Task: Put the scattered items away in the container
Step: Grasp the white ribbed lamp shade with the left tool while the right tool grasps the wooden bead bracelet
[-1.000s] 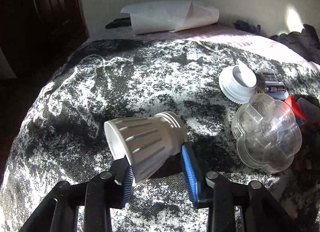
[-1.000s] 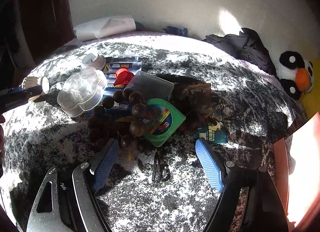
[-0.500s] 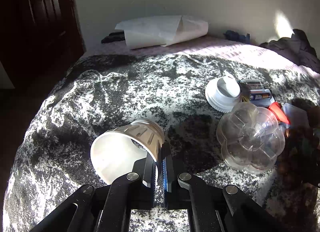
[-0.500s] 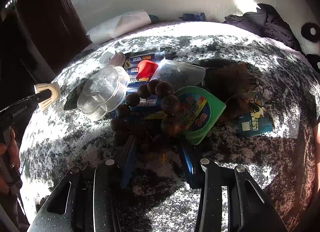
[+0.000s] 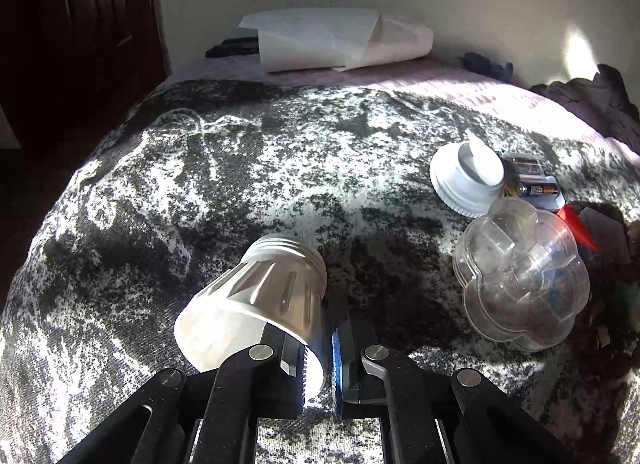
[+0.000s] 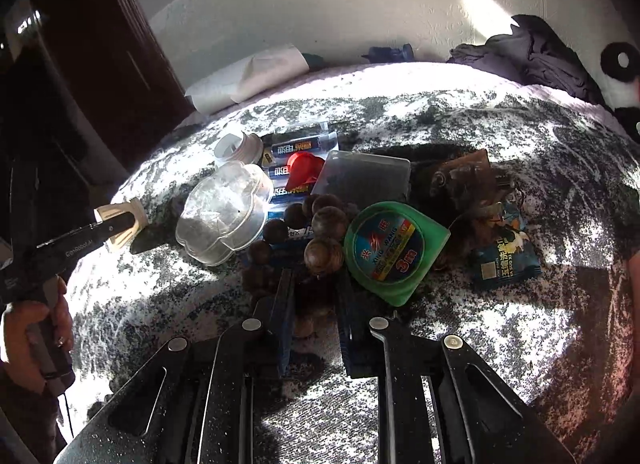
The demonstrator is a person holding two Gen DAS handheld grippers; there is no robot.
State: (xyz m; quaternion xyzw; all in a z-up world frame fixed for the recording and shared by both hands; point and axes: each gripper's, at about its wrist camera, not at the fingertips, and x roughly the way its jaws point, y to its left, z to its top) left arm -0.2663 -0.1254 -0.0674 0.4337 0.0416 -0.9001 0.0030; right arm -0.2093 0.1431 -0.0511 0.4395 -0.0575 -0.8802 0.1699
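Beads (image 6: 324, 254) of the wooden string now sit between my right gripper (image 6: 314, 304), which has narrowed from wide open a second ago to a close pinch around them. My left gripper (image 5: 318, 348) has shut on the rim of the white ribbed cup (image 5: 256, 304), lifted off the bed (a second ago it lay loosely between spread fingers). Ahead and right of that cup waits the clear flower-shaped container (image 5: 520, 276), so I judge both items ready to carry over.

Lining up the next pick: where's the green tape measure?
Right wrist view, just right of centre: green tape measure lies beside the wooden beads, ahead-right of the right gripper.
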